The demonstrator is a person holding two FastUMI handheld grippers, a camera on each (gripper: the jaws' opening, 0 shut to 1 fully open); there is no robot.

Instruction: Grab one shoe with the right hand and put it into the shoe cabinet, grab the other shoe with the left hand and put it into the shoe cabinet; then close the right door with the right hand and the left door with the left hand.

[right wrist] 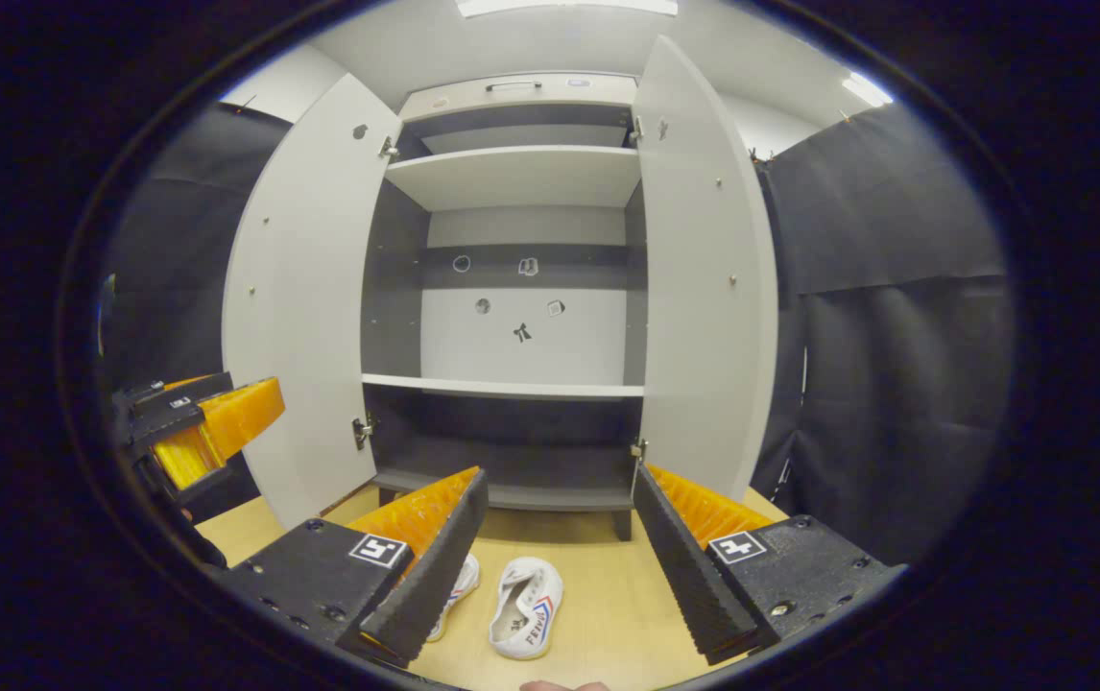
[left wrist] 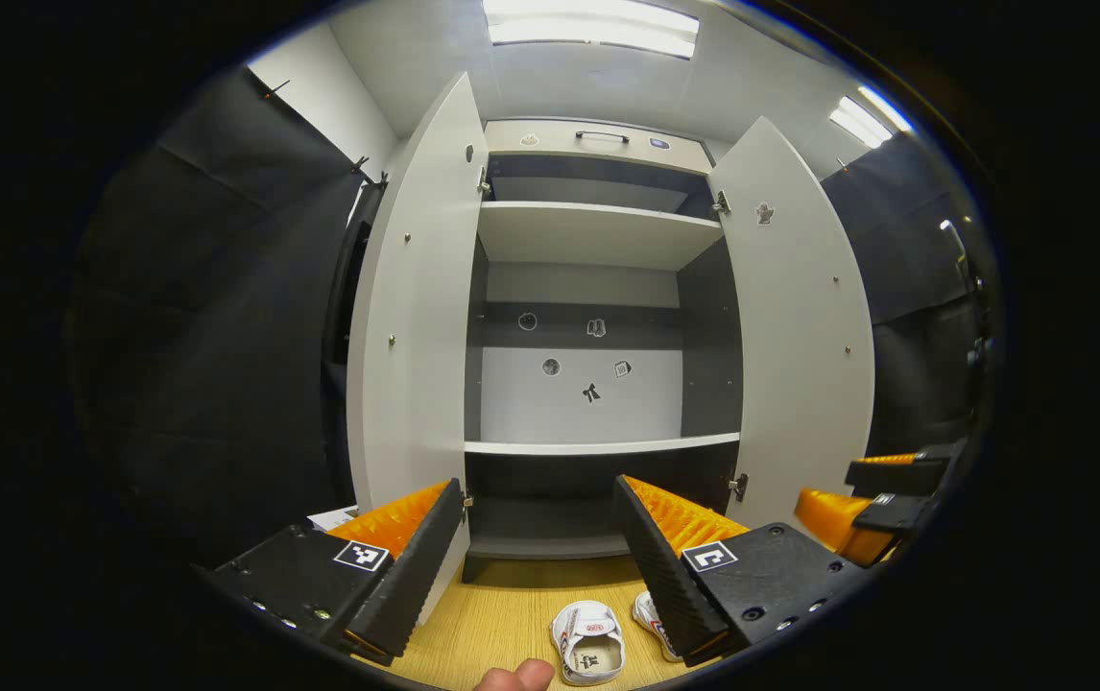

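Note:
Two white shoes lie on the wooden floor before the open shoe cabinet (left wrist: 598, 235). In the left gripper view one shoe (left wrist: 588, 645) shows in full and the other shoe (left wrist: 648, 614) is partly hidden behind my finger. My left gripper (left wrist: 538, 486) hangs open above them, holding nothing. My right gripper (left wrist: 881, 511) shows at the right edge, also open. In the right gripper view my right gripper (right wrist: 560, 473) is open and empty above one shoe (right wrist: 526, 597). The second shoe (right wrist: 459, 582) peeks out from behind its left finger. The left gripper (right wrist: 195, 422) shows at far left.
Both cabinet doors stand wide open: left door (left wrist: 411, 317), right door (left wrist: 800, 326). The middle shelf (left wrist: 598, 444) and the bottom compartment (left wrist: 550, 523) hold nothing. Black cloth walls close in on both sides. A fingertip (left wrist: 516, 677) shows at the bottom edge.

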